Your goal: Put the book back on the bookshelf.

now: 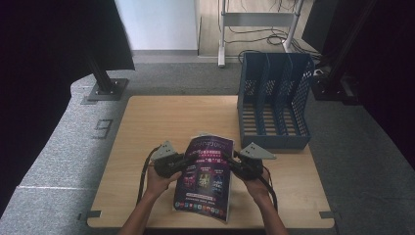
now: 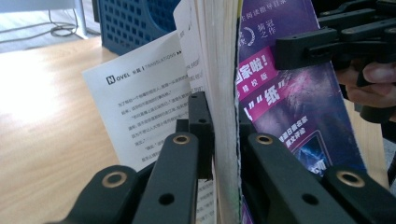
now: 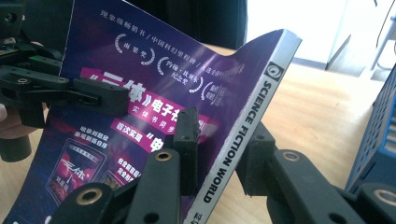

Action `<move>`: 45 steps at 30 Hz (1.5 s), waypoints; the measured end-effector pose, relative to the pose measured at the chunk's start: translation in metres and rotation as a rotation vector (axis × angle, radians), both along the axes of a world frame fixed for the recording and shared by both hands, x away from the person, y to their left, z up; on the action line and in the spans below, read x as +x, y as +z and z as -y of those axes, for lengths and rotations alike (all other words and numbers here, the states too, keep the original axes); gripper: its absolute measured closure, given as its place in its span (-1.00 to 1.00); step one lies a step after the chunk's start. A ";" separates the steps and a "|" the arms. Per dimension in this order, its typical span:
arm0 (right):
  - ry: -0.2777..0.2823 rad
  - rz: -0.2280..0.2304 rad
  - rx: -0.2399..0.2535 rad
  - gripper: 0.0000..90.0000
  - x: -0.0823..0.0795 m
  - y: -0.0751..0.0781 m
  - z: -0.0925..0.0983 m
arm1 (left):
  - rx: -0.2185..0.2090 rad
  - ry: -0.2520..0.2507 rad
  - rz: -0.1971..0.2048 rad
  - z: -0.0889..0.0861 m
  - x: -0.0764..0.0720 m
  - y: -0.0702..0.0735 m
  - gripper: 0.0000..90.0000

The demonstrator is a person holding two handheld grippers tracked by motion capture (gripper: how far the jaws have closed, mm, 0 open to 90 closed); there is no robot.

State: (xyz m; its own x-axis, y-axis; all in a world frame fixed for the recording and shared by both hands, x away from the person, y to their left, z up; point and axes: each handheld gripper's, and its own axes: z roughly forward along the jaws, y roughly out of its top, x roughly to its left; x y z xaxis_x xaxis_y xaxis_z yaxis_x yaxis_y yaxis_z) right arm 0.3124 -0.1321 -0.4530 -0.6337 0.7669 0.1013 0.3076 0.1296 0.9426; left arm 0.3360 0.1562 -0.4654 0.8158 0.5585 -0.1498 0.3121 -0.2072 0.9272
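Observation:
A magazine [image 1: 205,183] with a purple cover is held tilted above the wooden table [image 1: 147,122], one hand on each side. My left gripper [image 1: 188,162] is shut on its open page edge; in the left gripper view the jaws [image 2: 223,121] pinch the thick block of pages [image 2: 219,70], and a printed white page [image 2: 149,107] fans out to the left. My right gripper [image 1: 230,164] is shut on the spine side. In the right gripper view its jaws [image 3: 224,135] clamp the grey spine [image 3: 243,135] printed SCIENCE FICTION WORLD, with the left gripper [image 3: 93,95] on the far edge of the cover [image 3: 140,60].
A blue file rack [image 1: 274,103] with three slots stands at the table's back right, also seen in the gripper views [image 2: 135,23] [image 3: 378,135]. A black stand base [image 1: 105,89] sits on the grey floor beyond the back left corner.

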 end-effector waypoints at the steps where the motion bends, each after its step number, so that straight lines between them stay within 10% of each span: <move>1: 0.000 0.009 0.003 0.60 0.000 0.002 0.001 | 0.000 -0.002 0.009 0.000 0.000 0.002 0.91; 25: -0.020 0.193 0.056 0.70 -0.008 0.029 0.011 | 0.016 -0.027 0.112 0.013 0.003 0.038 0.91; 45: 0.027 0.192 0.070 0.73 -0.021 0.021 0.011 | -0.005 -0.036 0.118 0.007 -0.011 0.022 0.91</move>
State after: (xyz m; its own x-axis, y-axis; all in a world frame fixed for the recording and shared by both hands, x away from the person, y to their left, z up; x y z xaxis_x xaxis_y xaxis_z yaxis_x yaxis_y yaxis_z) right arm 0.2916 -0.1435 -0.4322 -0.6665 0.7450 0.0290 0.1184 0.0674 0.9907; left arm 0.3250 0.1497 -0.4439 0.8477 0.5276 -0.0543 0.1930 -0.2115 0.9581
